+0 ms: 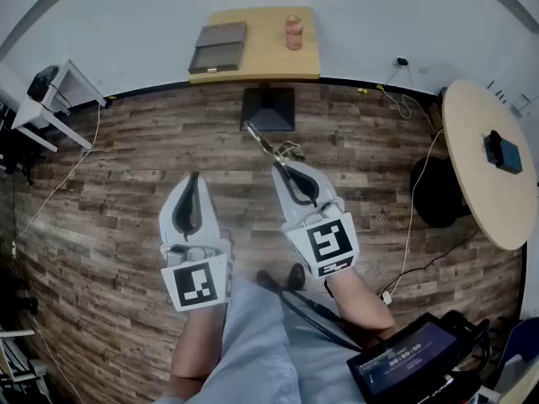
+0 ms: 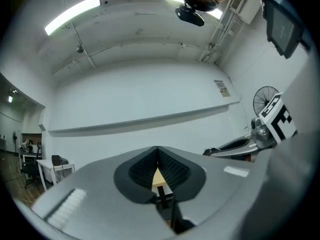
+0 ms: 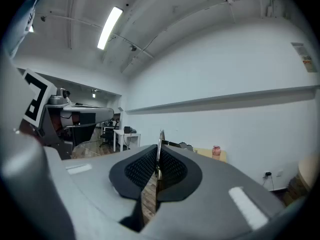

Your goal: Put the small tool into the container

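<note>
Head view: both grippers are held side by side over the wood-plank floor in the lower middle of the frame, each pointing toward the top of the picture.

Left gripper: its jaws are closed against each other at the tips. The left gripper view confirms this: the dark ribbed pads meet at the top, and nothing is between them. Through the narrow gap lower down, a slice of the light wooden desk shows.

Right gripper: its jaws are closed on the small tool, a thin metal piece. It projects from the tips toward the upper left, over the floor. In the right gripper view the tool appears as a slim, upright metal strip. It is clamped between the pads and rises above them. The exact type of tool cannot be made out.

The desk stands at the top centre of the head view, against the wall, well apart from both grippers. On its left half lies the container, a flat grey box. Whether it is open cannot be determined. A small pinkish bottle stands upright on the desk's right half, apart from the container. The tool is not in the container.

At the right edge is a round table carrying a small dark blue item. A screen device sits at the lower right, beside the person's right forearm.
</note>
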Motion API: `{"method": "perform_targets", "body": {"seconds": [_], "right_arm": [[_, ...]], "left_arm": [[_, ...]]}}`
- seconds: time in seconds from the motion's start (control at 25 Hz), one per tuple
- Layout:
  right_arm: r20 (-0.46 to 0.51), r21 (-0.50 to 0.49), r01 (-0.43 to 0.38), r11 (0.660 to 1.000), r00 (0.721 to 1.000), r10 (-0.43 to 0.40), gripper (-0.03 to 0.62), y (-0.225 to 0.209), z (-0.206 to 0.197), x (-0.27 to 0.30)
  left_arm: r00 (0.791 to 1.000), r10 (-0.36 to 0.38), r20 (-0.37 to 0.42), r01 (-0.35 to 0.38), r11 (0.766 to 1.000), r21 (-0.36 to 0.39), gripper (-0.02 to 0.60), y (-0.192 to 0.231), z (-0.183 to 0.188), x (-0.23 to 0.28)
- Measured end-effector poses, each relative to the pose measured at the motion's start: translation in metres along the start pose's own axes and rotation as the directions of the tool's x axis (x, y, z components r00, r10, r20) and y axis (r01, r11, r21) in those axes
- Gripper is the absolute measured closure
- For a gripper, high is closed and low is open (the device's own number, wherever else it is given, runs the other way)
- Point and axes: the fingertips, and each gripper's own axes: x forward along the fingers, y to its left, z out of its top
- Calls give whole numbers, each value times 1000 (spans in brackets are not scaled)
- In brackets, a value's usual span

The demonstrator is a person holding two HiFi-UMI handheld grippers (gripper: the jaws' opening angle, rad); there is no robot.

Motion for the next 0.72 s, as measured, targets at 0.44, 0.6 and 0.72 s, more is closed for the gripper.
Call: {"method": "perform_targets", "body": {"seconds": [0.44,0.6,0.72], "right_arm": [[11,24,-10,1000,1000,10,583,-25,-5,-11],[5,27,-6,1000,1000,6,583,-38,-14,-15],[-17,42,2,999,1000,-1,583,-45,-27,-10]], "left_arm": [[1000,0,-11,0,1000,5,572,-24,-4,10],[1000,17,-24,-17,1000,0,572,-31,-11,10],[998,29,-53,-29,1000,2,572,-27,-23,9]]}}
